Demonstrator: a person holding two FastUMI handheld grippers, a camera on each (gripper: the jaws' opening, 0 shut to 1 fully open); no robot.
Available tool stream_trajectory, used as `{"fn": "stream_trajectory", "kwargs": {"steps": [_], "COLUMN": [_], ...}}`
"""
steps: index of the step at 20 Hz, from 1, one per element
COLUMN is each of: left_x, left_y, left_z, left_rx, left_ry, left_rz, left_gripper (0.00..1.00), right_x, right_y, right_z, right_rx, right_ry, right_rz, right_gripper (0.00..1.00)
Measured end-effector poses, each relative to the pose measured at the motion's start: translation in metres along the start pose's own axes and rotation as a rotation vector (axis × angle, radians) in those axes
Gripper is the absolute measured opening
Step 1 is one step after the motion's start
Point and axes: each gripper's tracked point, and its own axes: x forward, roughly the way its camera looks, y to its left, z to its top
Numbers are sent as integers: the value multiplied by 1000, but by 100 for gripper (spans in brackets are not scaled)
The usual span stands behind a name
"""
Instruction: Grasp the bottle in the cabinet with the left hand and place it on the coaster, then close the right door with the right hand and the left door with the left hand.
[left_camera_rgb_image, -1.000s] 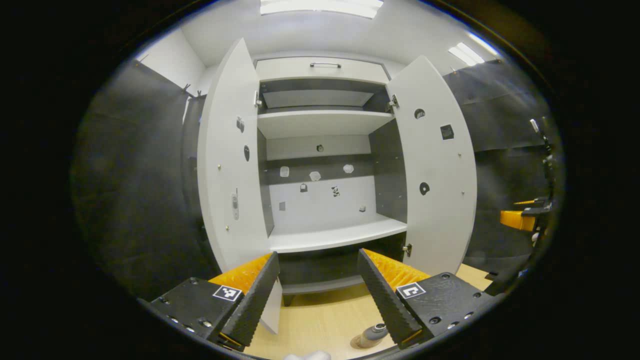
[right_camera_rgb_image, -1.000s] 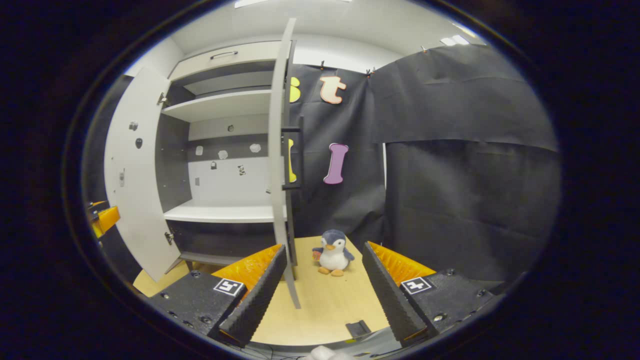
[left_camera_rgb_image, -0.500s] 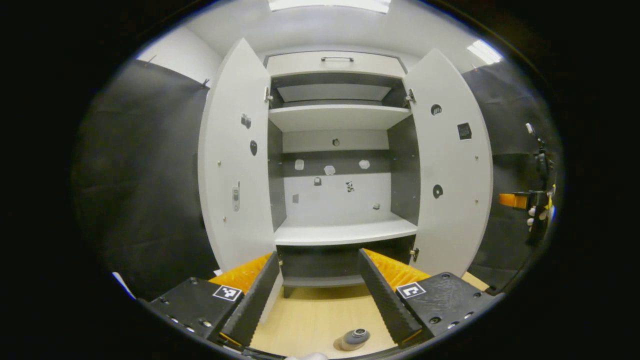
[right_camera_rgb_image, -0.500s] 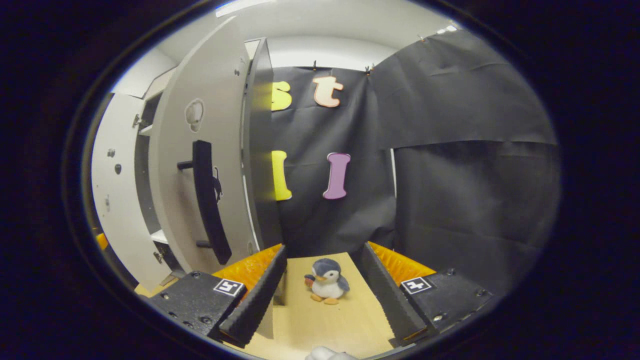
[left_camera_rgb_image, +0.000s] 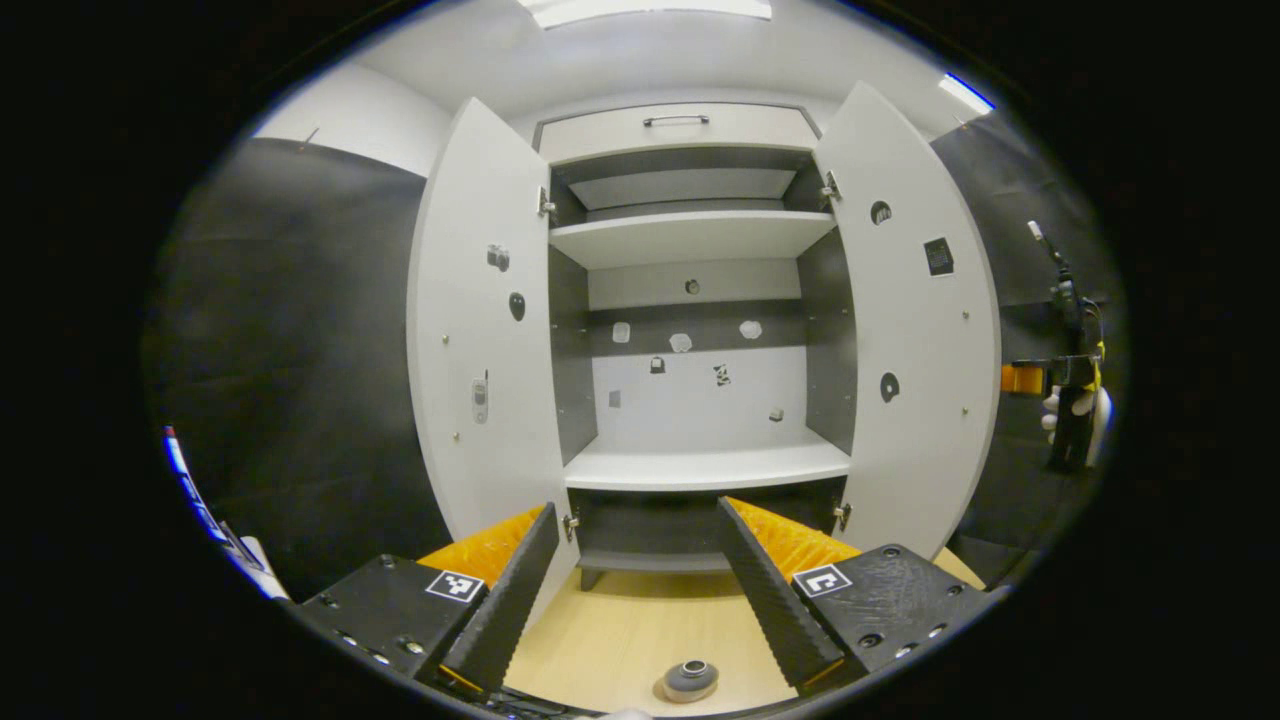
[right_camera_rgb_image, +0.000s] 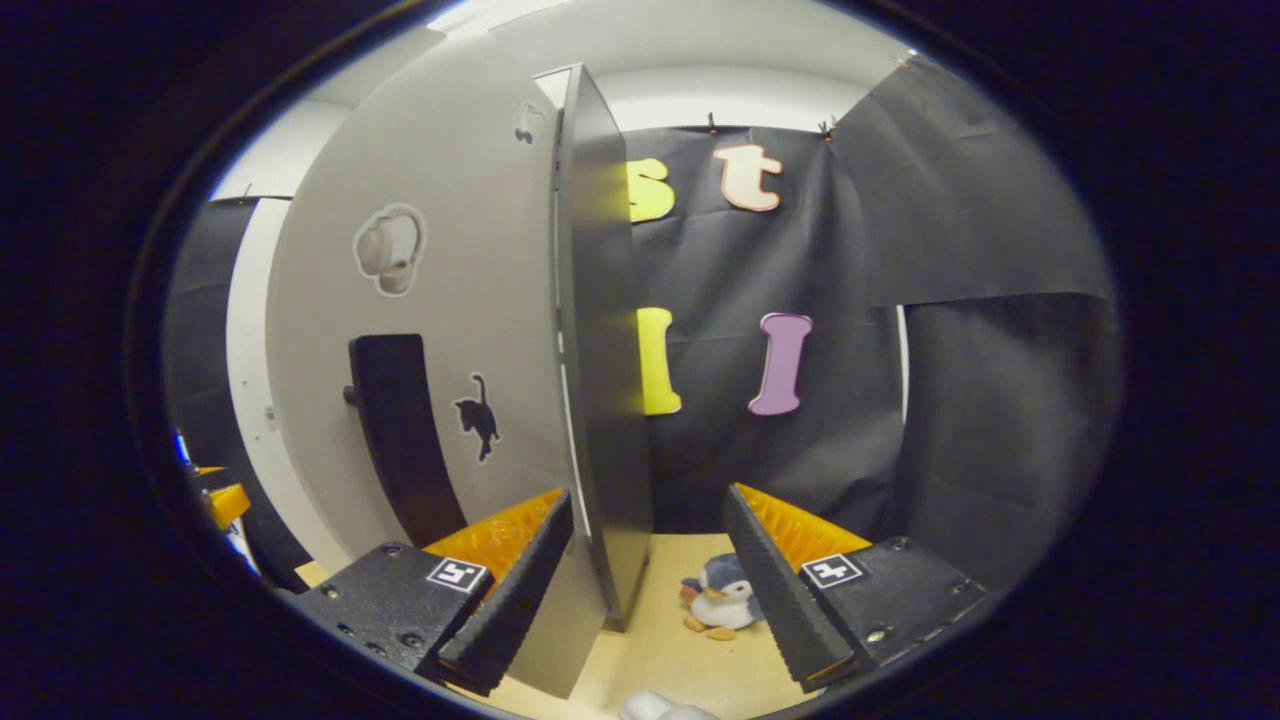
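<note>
Left gripper (left_camera_rgb_image: 632, 590) hangs low in front of the cabinet (left_camera_rgb_image: 690, 300), its two fingers spread wide apart with nothing between them. Just below and between the fingertips, in the left gripper view, the bottle (left_camera_rgb_image: 690, 678) stands upright on the coaster (left_camera_rgb_image: 668, 692) on the pale wooden tabletop (left_camera_rgb_image: 620, 630), seen from almost straight above so that its cap faces the camera. Beyond the fingers the cabinet stands open: the left door (left_camera_rgb_image: 480, 330) swings out to the left and the right door (left_camera_rgb_image: 915, 330) to the right, with bare white shelves (left_camera_rgb_image: 705, 465) between them and small stickers on the back panel. Above the shelves sits a drawer front with a metal handle (left_camera_rgb_image: 676, 120). At the far right edge of that view a gloved hand (left_camera_rgb_image: 1075, 405) holds the other gripper beside the right door's outer face.

Right gripper (right_camera_rgb_image: 650, 590) is likewise spread open and grips nothing. In the right gripper view the right door (right_camera_rgb_image: 470, 330) is close in front, its dark thin edge lying between the two fingers, though I cannot tell whether either finger touches it. A black bar handle (right_camera_rgb_image: 400, 435) and a cat sticker (right_camera_rgb_image: 478, 415) sit on the door's outer face. On the table, behind the right finger, stands a plush penguin (right_camera_rgb_image: 722, 605).
</note>
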Motion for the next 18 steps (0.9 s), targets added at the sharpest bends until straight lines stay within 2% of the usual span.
{"fn": "stream_trajectory", "kwargs": {"steps": [2, 4, 6, 8, 9, 10, 13, 17, 18], "left_x": [-5, -6, -5, 1, 3, 6, 12, 23, 25], "left_y": [3, 5, 5, 5, 5, 6, 10, 27, 31], "left_z": [-2, -6, -9, -10, -11, -10, -8, -9, -9], "left_rx": [-3, -7, -11, -10, -6, -3, -2, 11, 11], "left_ry": [2, 9, 16, 21, 22, 21, 16, 22, 24], "left_rz": [26, 38, 29, 5, -9, -23, -80, -131, -142], "left_gripper": [96, 96, 96, 96, 96, 96, 96, 96, 96], "right_x": [5, 5, 6, 4, 4, 3, 1, -3, -3], "right_y": [1, 2, 3, 2, 1, 3, 10, 37, 42], "right_z": [2, -1, -2, 0, 1, 0, -1, -5, -5], "right_rx": [-18, -13, -1, -5, -11, -17, -19, -19, -18], "right_ry": [7, 27, 43, 40, 35, 32, 28, 30, 29], "right_rz": [14, 27, 24, -2, -20, -37, -86, -127, -138], "right_gripper": [96, 98, 95, 98, 94, 98, 97, 95, 98]}}
